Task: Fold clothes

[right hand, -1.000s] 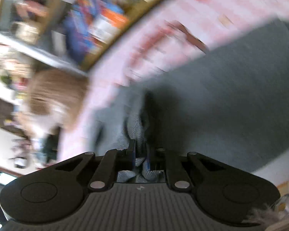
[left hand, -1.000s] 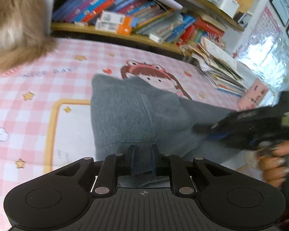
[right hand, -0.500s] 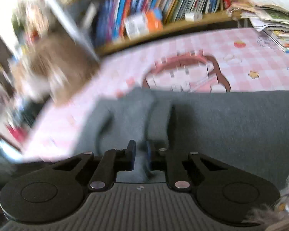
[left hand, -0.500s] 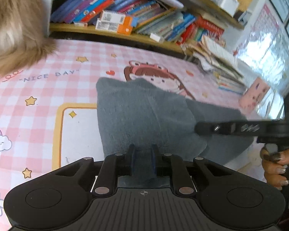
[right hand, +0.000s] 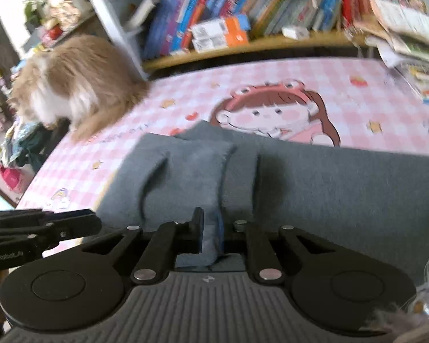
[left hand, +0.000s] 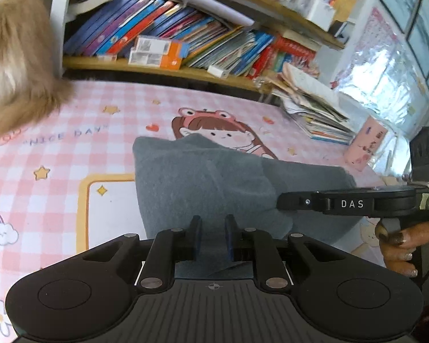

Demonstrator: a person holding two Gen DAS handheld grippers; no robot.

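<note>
A grey garment (left hand: 203,183) lies folded on a pink checked mat (left hand: 57,148), its near edge lifted. My left gripper (left hand: 212,235) is shut on the near edge of the grey garment. My right gripper (right hand: 210,233) is shut on another fold of the same garment (right hand: 329,188). The right gripper also shows in the left wrist view (left hand: 346,203), held by a hand at the right, its tip against the cloth. The left gripper shows at the lower left of the right wrist view (right hand: 40,228).
A fluffy tan and white cat (right hand: 74,83) sits at the mat's far left corner (left hand: 11,65). A low bookshelf (left hand: 168,43) full of books runs along the far side. A pile of papers (left hand: 311,108) and a pink box (left hand: 366,143) lie at the far right.
The right gripper swung round with the cloth and now holds level, pointing toward the shelf. The garment's right part has been drawn flatter. The left gripper kept its hold.
</note>
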